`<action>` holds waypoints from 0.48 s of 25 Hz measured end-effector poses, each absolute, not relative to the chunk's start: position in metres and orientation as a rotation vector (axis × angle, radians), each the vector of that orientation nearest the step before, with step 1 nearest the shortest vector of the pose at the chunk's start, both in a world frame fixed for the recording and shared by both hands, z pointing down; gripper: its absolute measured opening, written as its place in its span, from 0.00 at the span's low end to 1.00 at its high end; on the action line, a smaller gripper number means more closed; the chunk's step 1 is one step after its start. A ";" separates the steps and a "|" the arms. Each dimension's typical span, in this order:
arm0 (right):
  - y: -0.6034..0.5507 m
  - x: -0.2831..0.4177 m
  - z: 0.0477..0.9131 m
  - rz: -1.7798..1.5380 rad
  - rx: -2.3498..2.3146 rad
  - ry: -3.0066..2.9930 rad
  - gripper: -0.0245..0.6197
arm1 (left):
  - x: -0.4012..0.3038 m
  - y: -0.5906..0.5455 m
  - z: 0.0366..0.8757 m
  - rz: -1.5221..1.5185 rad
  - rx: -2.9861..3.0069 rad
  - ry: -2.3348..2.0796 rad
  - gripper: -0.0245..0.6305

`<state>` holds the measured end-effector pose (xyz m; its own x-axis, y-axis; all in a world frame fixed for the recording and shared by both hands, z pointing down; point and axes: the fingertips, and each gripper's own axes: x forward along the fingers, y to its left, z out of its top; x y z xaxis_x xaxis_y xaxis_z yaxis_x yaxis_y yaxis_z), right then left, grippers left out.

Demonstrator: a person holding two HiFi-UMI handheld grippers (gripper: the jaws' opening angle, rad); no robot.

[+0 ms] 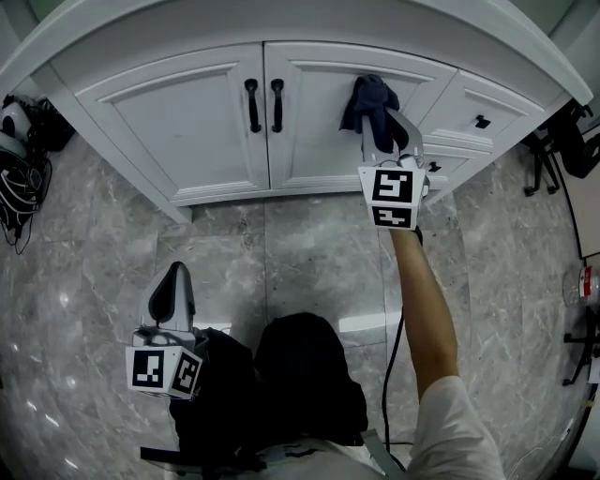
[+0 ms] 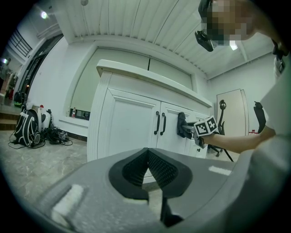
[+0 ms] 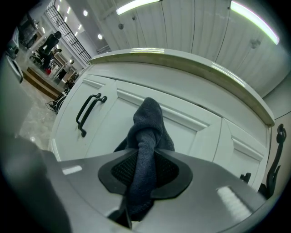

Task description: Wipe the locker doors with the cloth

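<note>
Head view, items counted:
- Locker doors, two: left door (image 1: 178,122) and right door (image 1: 328,112), both shut and meeting at a centre seam.
- Black bar handles, two (image 1: 252,105) (image 1: 277,104), upright on either side of the seam.
- Drawer fronts (image 1: 487,112), two visible to the right of the doors, each with a small dark knob.
- Cloth (image 1: 370,101), one, dark blue, bunched against the upper panel of the right door, right of the handles.
- Grippers, two. The right gripper (image 1: 384,127) is held out on an extended arm and pinches the cloth. The left gripper (image 1: 176,277) is held low near the person's body, well away from the cabinet.

Edges and room: the countertop (image 1: 281,19) overhangs the doors. Bare marble floor (image 1: 281,253) lies between the person and the cabinet base. Bags (image 1: 23,141) lie on the floor beyond the cabinet's left corner and a chair (image 1: 562,141) stands beyond its right end.

Left gripper view only: the left gripper's pads are pressed together at the tips with nothing between them. A backpack (image 2: 27,129) stands far left. From the side, the cloth (image 2: 182,125) sits against the door face.

Right gripper view only: the cloth (image 3: 148,132) runs down between both pads of the right gripper (image 3: 145,168), clamped, with its folded end ahead of the jaws. Distant people (image 3: 50,45) show far left.
</note>
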<state>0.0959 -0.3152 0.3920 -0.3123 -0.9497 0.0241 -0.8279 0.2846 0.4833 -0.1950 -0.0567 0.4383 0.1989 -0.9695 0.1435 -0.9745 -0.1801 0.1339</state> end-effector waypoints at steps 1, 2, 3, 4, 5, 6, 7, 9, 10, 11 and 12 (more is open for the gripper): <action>-0.315 0.090 0.392 -0.558 1.617 -2.259 0.17 | -0.197 -0.056 0.438 0.038 2.271 -1.879 0.04; -0.314 0.084 0.392 -0.556 1.614 -2.268 0.17 | -0.199 -0.055 0.437 0.037 2.267 -1.886 0.04; -0.313 0.078 0.391 -0.554 1.611 -2.277 0.17 | -0.201 -0.054 0.437 0.036 2.264 -1.891 0.04; -0.312 0.072 0.391 -0.553 1.606 -2.287 0.17 | -0.203 -0.053 0.436 0.035 2.262 -1.895 0.04; -0.311 0.066 0.391 -0.552 1.601 -2.296 0.17 | -0.204 -0.052 0.436 0.033 2.261 -1.897 0.04; -0.310 0.059 0.391 -0.553 1.594 -2.304 0.17 | -0.205 -0.051 0.435 0.032 2.261 -1.897 0.04; -0.310 0.053 0.391 -0.554 1.587 -2.310 0.17 | -0.205 -0.051 0.435 0.030 2.262 -1.897 0.04; -0.308 0.041 0.393 -0.547 1.579 -2.320 0.17 | -0.206 -0.049 0.434 0.026 2.265 -1.895 0.04; -0.307 0.037 0.394 -0.539 1.579 -2.322 0.17 | -0.207 -0.049 0.434 0.024 2.266 -1.894 0.04; -0.307 0.032 0.395 -0.533 1.577 -2.324 0.17 | -0.207 -0.048 0.434 0.023 2.266 -1.895 0.04; -0.306 0.028 0.397 -0.529 1.571 -2.327 0.17 | -0.208 -0.047 0.434 0.023 2.265 -1.897 0.04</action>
